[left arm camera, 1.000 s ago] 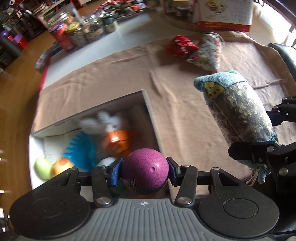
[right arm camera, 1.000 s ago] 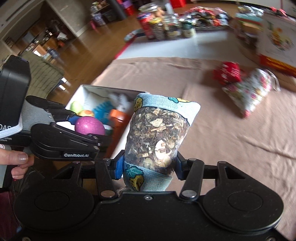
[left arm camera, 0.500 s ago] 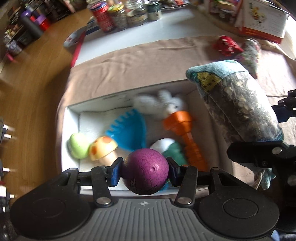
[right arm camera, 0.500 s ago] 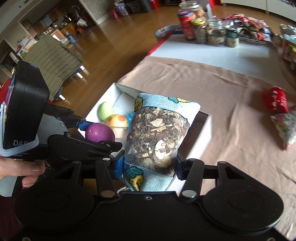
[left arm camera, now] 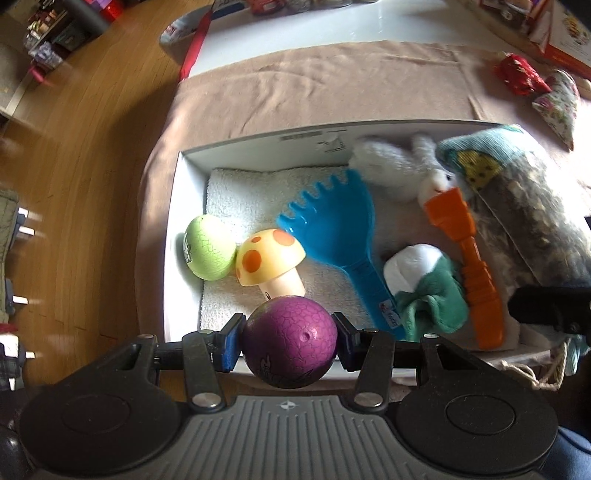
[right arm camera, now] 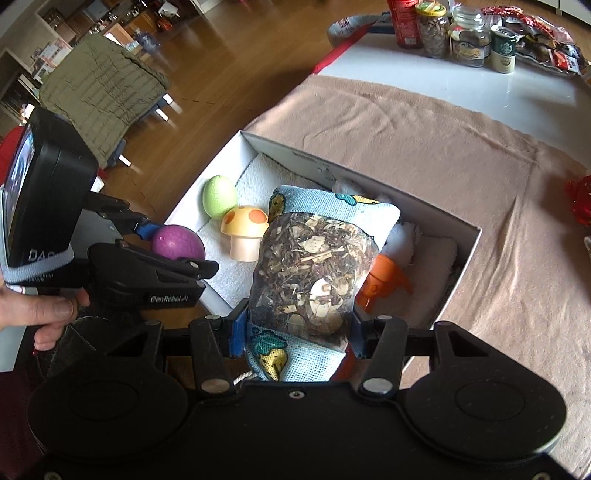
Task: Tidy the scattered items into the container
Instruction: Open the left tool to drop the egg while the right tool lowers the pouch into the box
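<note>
My left gripper (left arm camera: 289,341) is shut on a purple crackle-patterned ball (left arm camera: 290,341), held over the near edge of the white box (left arm camera: 258,146). The same ball (right arm camera: 177,243) shows in the right wrist view above the box's left side. My right gripper (right arm camera: 297,332) is shut on a clear pouch of dried herbs with blue cartoon trim (right arm camera: 314,273), hanging over the box's right half; that pouch (left arm camera: 517,206) also shows in the left wrist view. Inside the box lie a green egg (left arm camera: 208,251), a spotted mushroom (left arm camera: 267,258), a blue rake (left arm camera: 340,240), an orange tool (left arm camera: 465,258) and plush toys.
A red pouch (left arm camera: 517,72) and a floral heart sachet (left arm camera: 559,105) lie on the tan cloth (left arm camera: 332,81) beyond the box. Jars and cans (right arm camera: 461,33) stand at the far table edge. Wooden floor lies left of the table. A hand (right arm camera: 48,317) grips the left gripper's handle.
Both grippers have travelled left from over the cloth to above the box, still gripping the ball and the pouch. The box's contents now lie fully in view.
</note>
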Available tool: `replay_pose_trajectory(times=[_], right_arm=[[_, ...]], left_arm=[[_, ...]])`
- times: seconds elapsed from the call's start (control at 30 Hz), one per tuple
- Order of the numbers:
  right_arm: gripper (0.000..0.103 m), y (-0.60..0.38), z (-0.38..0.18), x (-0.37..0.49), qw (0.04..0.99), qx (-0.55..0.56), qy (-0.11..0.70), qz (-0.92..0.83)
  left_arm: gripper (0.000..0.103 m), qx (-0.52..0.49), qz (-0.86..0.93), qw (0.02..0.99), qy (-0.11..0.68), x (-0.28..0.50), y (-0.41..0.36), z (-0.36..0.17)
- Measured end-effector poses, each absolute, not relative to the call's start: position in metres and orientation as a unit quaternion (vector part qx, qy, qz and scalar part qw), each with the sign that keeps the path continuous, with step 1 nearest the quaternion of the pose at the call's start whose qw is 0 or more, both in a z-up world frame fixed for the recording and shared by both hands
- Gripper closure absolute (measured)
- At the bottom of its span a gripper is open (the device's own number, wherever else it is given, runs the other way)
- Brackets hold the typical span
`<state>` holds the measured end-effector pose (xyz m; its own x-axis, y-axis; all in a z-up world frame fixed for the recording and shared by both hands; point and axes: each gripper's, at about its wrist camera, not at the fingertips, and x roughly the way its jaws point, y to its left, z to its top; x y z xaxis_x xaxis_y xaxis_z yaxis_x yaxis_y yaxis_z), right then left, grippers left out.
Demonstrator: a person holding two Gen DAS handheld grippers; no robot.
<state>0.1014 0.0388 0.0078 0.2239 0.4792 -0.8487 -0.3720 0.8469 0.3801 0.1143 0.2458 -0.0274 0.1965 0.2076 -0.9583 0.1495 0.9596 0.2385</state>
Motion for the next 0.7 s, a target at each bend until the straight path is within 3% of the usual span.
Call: replay_pose_trajectory(times=[0.7], right_arm=[[0.048, 0.074, -0.016, 0.129, 0.768, 0.046, 0.581, 0.266]], left_arm=[[0.051, 0.136, 0.045, 0.741, 0.656, 0.136, 0.262, -0.07]])
